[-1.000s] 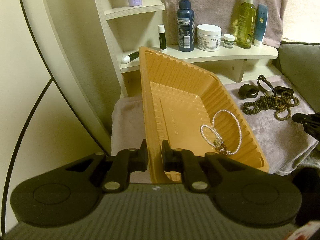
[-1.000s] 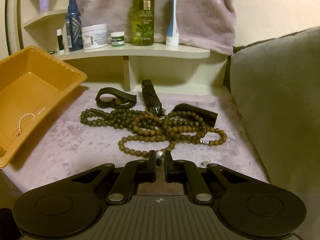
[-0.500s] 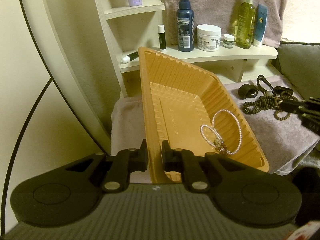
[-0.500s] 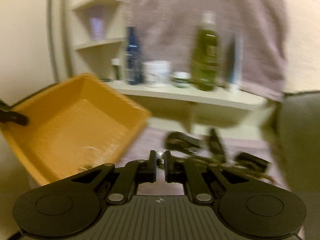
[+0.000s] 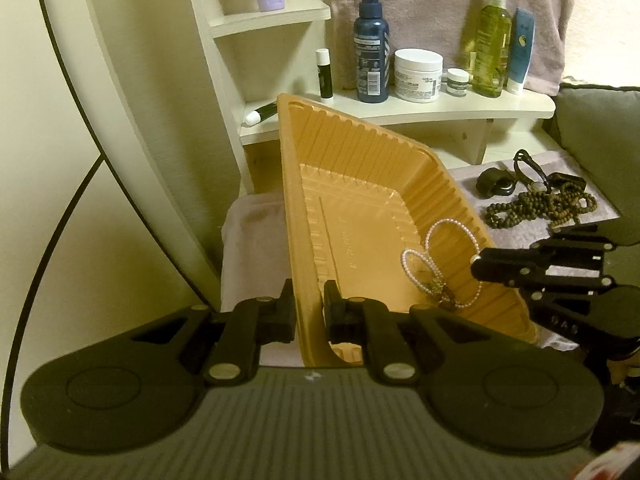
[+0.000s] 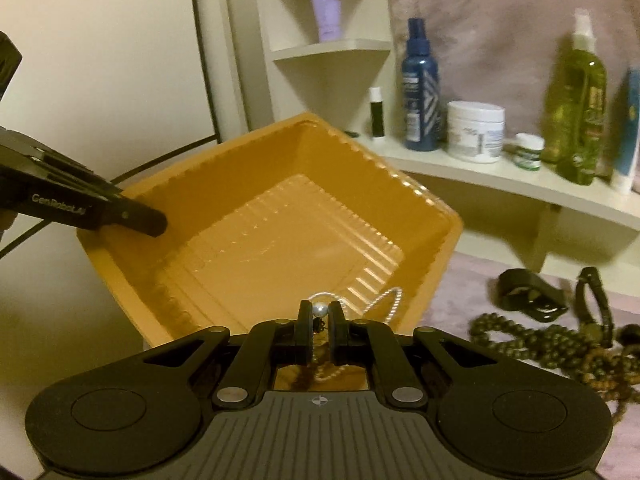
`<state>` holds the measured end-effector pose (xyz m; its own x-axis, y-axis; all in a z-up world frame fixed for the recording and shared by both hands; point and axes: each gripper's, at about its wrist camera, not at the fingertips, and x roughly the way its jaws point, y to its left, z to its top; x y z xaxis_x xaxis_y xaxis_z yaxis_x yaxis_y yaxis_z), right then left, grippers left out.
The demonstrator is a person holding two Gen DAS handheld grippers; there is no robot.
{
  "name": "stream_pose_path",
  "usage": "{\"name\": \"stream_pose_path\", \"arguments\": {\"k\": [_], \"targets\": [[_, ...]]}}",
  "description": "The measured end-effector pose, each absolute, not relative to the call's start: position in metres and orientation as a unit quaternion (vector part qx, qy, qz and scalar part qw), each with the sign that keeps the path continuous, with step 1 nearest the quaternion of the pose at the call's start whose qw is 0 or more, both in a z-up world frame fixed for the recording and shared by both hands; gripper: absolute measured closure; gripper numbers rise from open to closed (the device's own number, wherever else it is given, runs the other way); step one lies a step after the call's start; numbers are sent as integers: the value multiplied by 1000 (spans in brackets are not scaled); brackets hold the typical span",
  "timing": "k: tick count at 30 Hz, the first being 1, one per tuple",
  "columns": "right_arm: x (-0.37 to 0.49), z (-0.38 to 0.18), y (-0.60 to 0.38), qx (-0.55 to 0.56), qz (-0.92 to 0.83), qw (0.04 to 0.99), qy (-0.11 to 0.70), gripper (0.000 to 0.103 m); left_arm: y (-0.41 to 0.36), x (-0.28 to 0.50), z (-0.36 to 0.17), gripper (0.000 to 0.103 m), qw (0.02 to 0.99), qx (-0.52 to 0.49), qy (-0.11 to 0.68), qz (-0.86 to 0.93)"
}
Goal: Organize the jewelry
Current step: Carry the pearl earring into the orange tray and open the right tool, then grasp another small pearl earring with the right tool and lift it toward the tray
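My left gripper [image 5: 309, 310] is shut on the near rim of the orange tray [image 5: 360, 184] and holds it tilted. A white pearl necklace [image 5: 444, 264] lies in the tray's lower corner. My right gripper [image 6: 320, 316] is shut on a small silver bead earring [image 6: 319, 309] and hovers over the tray's near edge [image 6: 424, 252], above the pearls [image 6: 384, 300]. It shows in the left wrist view [image 5: 480, 266] at the tray's right rim. Brown bead necklaces [image 5: 540, 204] lie on the lilac cloth [image 5: 520, 236].
A black watch [image 5: 496, 182] and black straps [image 5: 532, 168] lie beyond the beads [image 6: 540, 344]. A cream shelf [image 5: 440, 110] behind carries a blue spray bottle [image 5: 372, 44], white jar [image 5: 418, 76], green bottle [image 5: 490, 40] and lip balm [image 5: 325, 76]. A grey cushion [image 5: 600, 128] is at right.
My right gripper has carried the silver bead earring left from the bead pile to above the tray. The left gripper and the tilted tray have stayed put.
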<state>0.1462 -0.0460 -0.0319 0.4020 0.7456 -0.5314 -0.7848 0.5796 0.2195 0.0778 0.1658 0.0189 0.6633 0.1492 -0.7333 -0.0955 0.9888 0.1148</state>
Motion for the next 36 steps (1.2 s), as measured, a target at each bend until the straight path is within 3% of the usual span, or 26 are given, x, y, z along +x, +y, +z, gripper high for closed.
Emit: {"name": "stream_pose_path", "arguments": {"k": [7,9,10,11,36], "targets": [[147,-34,-44,-23,476,819,320,92,166,78,19,91,912,33,404,67],[146,-34,-45,-24,472,822,317,77,166,78,19,91,912,32,404,66],[146,-34,-47,-23,470,824,315,63,165,78,19,91,912,33,404,66],[146,-34,-50,-21,469,826,313,59,165,78,19,91,912,33,403,66],[158,-53,-213,-20,204,926,318,59,164,79,20,91,912,36,403,67]]}}
